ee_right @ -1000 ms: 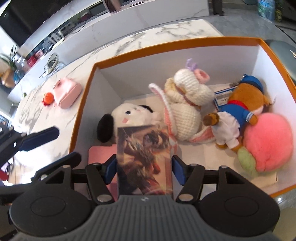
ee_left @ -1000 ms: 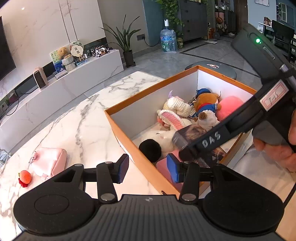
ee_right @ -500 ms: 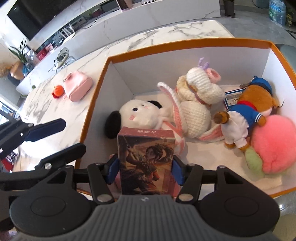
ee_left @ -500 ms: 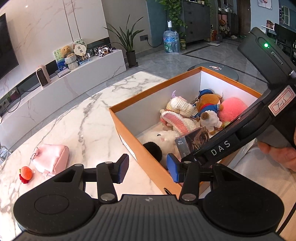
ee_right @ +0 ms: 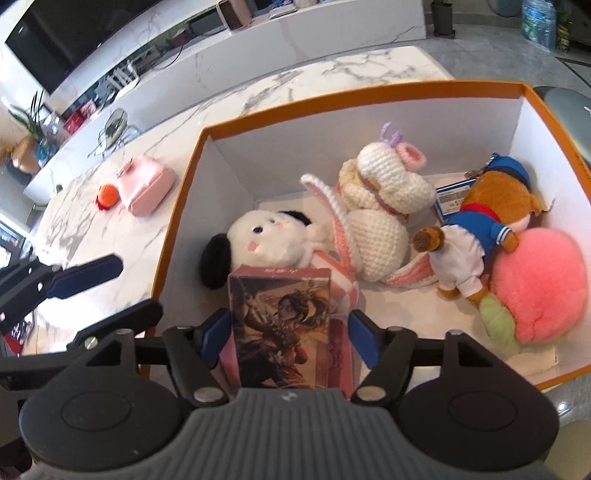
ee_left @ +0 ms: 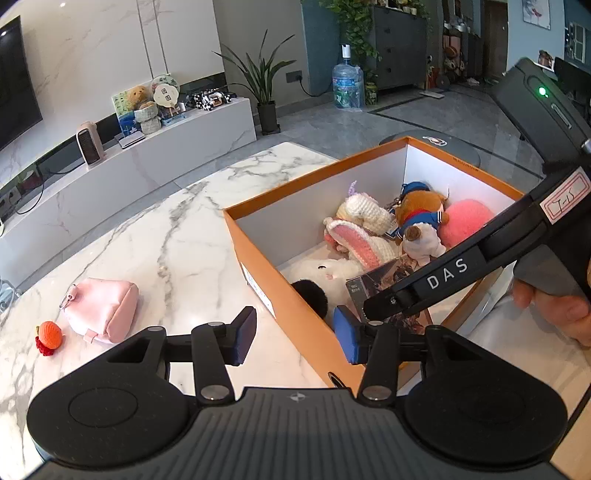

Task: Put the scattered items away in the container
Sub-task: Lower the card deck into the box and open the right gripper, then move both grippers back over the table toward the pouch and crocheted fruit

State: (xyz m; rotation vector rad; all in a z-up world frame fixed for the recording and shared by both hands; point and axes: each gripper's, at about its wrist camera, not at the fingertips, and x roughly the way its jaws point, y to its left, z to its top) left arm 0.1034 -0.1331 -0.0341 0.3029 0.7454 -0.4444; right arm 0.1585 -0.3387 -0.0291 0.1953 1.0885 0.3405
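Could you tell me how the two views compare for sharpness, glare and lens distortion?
Left wrist view: crisp throughout, daylight gleaming off the marble table, and the orange box rim bowed by the fisheye. Right wrist view: softer and slightly hazy, washed out along the top where the TV bench catches light; the card box up close reads clearly, while the small orange toy looks smeared.

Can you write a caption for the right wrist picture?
Right tongs opening around a picture box inside the orange toy box.
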